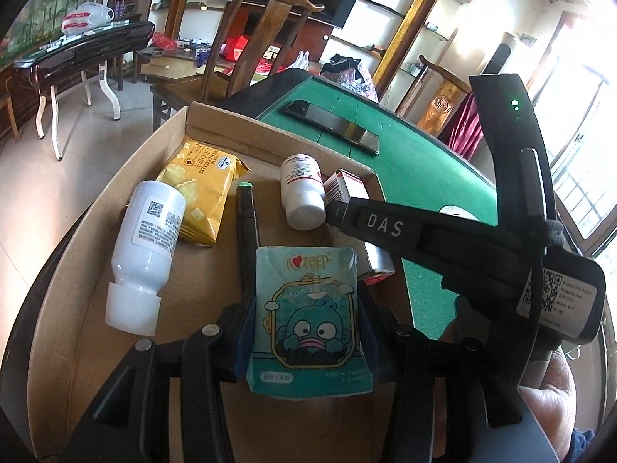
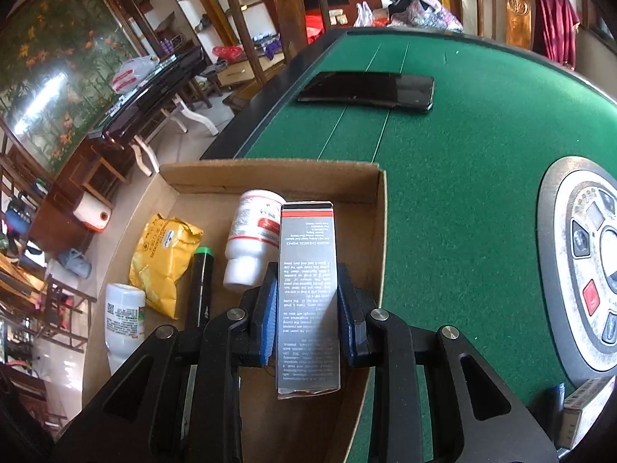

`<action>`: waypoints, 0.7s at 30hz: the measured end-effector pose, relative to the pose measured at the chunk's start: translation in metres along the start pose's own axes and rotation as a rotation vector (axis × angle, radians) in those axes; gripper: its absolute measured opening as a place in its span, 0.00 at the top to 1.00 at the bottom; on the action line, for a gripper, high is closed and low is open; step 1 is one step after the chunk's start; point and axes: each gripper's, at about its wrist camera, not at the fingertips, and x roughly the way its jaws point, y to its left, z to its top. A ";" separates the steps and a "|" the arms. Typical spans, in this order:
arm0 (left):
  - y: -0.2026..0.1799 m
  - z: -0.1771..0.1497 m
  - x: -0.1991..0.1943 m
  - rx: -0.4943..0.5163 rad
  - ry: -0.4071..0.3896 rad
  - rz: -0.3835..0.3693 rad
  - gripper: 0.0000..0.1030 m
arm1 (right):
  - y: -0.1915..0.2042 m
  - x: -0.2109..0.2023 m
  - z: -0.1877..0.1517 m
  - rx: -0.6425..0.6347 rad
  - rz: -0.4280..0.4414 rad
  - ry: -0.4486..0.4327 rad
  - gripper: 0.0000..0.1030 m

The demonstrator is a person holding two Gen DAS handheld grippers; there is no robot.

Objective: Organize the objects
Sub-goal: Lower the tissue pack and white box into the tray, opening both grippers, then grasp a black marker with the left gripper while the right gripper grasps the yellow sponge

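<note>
My left tool [image 1: 304,332] grips a soft tissue pack [image 1: 308,316] over the cardboard box [image 1: 77,270]; squashy, light. My right tool [image 2: 306,316] clamps a stiff, crushable carton [image 2: 308,293] mid-length, above the box's right corner.

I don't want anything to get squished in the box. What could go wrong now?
1. The right hand-held gripper holds the grey carton right next to the red-label bottle. Putting it down carelessly might bump the bottle and make it roll.
2. The left hand-held gripper has the tissue pack over the black marker. If it drops there, it may land crooked on the marker.
3. The two grippers are close together over the cardboard box and could knock each other.
</note>
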 end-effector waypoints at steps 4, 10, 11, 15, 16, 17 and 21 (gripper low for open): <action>0.002 0.001 0.000 -0.002 0.001 0.003 0.48 | 0.005 0.001 0.000 -0.017 -0.024 0.006 0.74; 0.005 0.003 -0.002 -0.019 -0.005 -0.004 0.37 | 0.005 -0.006 0.001 -0.011 -0.028 -0.003 0.73; 0.006 0.003 -0.003 -0.019 -0.010 -0.007 0.36 | 0.004 -0.009 0.002 -0.009 -0.027 -0.010 0.73; 0.006 0.003 -0.004 -0.027 -0.020 -0.022 0.34 | 0.002 -0.022 0.002 -0.003 -0.017 -0.039 0.70; 0.006 0.003 -0.005 -0.025 -0.024 -0.026 0.34 | 0.002 -0.025 0.002 -0.011 -0.021 -0.043 0.67; 0.005 0.003 -0.006 -0.022 -0.029 -0.032 0.34 | 0.002 -0.028 0.001 -0.011 -0.020 -0.048 0.64; 0.000 0.003 -0.016 -0.007 -0.072 -0.077 0.34 | -0.003 -0.052 -0.010 0.022 0.062 -0.082 0.64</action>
